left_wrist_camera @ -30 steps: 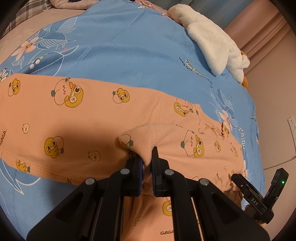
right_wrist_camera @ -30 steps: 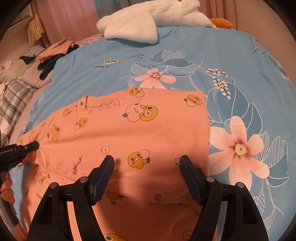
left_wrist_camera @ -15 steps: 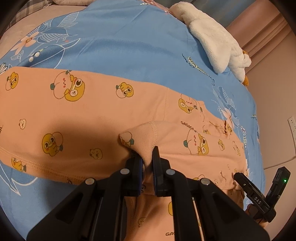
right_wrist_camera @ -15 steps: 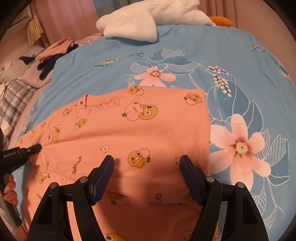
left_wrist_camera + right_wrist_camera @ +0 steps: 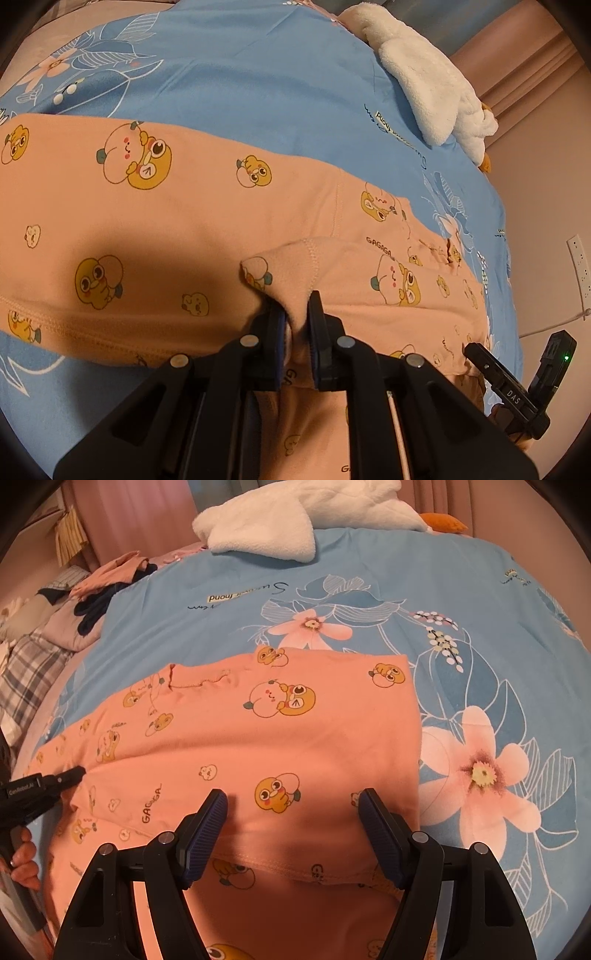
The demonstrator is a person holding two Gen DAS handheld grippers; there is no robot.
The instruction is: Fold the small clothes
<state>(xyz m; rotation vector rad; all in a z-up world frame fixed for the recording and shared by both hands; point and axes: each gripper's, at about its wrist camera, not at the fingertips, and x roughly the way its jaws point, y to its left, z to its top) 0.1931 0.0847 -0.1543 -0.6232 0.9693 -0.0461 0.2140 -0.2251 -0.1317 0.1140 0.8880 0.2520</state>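
Observation:
An orange garment [image 5: 166, 229] printed with cartoon characters lies spread on the blue floral bed cover [image 5: 240, 74]. My left gripper [image 5: 295, 314] pinches a folded-over sleeve cuff [image 5: 288, 273] of it. Its jaws are opening, with the cloth still squeezed between the pads. From the right wrist view this gripper [image 5: 75, 774] reaches in at the left edge of the garment [image 5: 295, 738], with a person's hand [image 5: 24, 864] on its handle. My right gripper [image 5: 293, 808] hovers open above the hem nearest me, nothing between its fingers. It also shows at the lower right as the right gripper [image 5: 517, 354].
A white fleece blanket [image 5: 277, 528] lies bunched at the far end of the bed. A pile of other clothes [image 5: 103, 587] and a plaid cloth [image 5: 26, 672] sit at the far left. A wall socket [image 5: 580, 266] is on the wall beside the bed.
The left jaws have parted slightly around the cuff, which stays between them. The right gripper has not moved.

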